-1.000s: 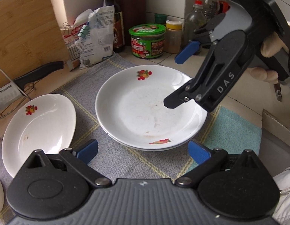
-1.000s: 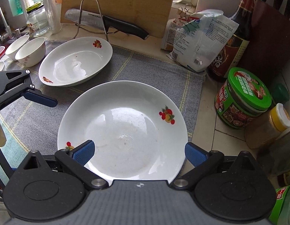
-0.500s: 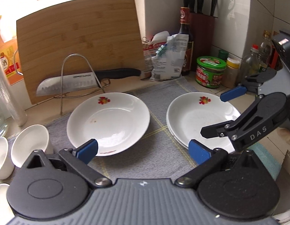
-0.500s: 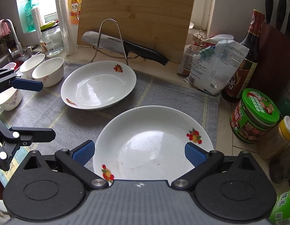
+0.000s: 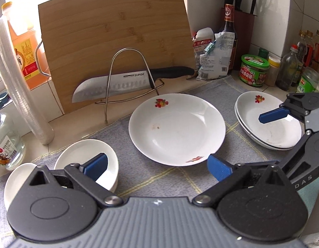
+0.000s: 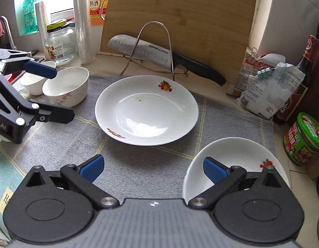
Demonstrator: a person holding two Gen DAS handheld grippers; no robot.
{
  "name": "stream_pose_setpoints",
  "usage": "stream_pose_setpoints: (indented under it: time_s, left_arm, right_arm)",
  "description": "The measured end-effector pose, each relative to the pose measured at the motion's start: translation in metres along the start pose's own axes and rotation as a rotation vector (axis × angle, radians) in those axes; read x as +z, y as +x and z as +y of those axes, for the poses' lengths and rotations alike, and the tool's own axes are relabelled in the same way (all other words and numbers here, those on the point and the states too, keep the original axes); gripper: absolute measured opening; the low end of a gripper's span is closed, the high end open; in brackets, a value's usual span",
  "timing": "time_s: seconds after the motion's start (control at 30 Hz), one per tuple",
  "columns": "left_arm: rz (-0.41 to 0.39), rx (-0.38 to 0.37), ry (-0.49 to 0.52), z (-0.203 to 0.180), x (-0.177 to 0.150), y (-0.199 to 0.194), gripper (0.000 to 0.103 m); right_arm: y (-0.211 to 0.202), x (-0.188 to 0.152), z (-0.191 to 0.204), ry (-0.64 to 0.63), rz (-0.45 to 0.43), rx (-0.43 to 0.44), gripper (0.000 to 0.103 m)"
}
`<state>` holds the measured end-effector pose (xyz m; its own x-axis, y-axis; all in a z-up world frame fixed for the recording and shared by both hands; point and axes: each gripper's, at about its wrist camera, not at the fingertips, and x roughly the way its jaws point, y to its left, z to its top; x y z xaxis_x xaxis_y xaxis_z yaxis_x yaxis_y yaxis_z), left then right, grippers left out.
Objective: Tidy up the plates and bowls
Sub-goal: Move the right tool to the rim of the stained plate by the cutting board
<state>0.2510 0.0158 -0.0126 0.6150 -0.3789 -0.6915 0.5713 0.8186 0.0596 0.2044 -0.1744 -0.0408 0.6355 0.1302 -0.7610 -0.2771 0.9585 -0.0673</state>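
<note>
A single white plate (image 5: 177,129) with fruit prints lies mid-mat; it also shows in the right wrist view (image 6: 146,112). A stack of two like plates (image 5: 267,122) lies at the right, seen near my right finger in the right wrist view (image 6: 238,161). White bowls (image 5: 87,157) stand at the left, also in the right wrist view (image 6: 66,85). My left gripper (image 5: 157,168) is open and empty, above the mat before the single plate. My right gripper (image 6: 153,169) is open and empty, above the mat beside the stack.
A grey mat (image 6: 138,165) covers the counter. A knife (image 5: 126,82) rests on a wire rack before a bamboo board (image 5: 116,35). Jars, bottles and bags (image 5: 254,72) crowd the right. A glass jar (image 6: 59,43) and cup sleeve (image 6: 83,24) stand back left.
Both grippers have pulled back from the stacked plates and swung left. The single plate now sits in front of both cameras, and the bowls have come into view.
</note>
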Motion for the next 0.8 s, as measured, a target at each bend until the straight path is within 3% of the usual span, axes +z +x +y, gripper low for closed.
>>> stream_pose_setpoints:
  time_s: [0.17,0.43,0.6,0.8]
  left_arm:
    - [0.015,-0.029,0.012,0.01,0.01,0.01,0.102]
    - [0.046,-0.045,0.005,0.004,0.027,0.035,0.102]
    - [0.087,-0.04,0.023,-0.008,0.017,0.04,0.102]
    - [0.103,-0.033,-0.015,-0.025,0.001,0.042,0.102]
  right_arm:
    - [0.007,0.008,0.003,-0.079,0.029,-0.013,0.103]
    - [0.043,0.02,-0.016,-0.239,0.077,0.037,0.103]
    - [0.053,0.021,-0.03,-0.232,0.102,0.101,0.103]
    - [0.051,0.034,-0.059,-0.141,0.059,0.141,0.103]
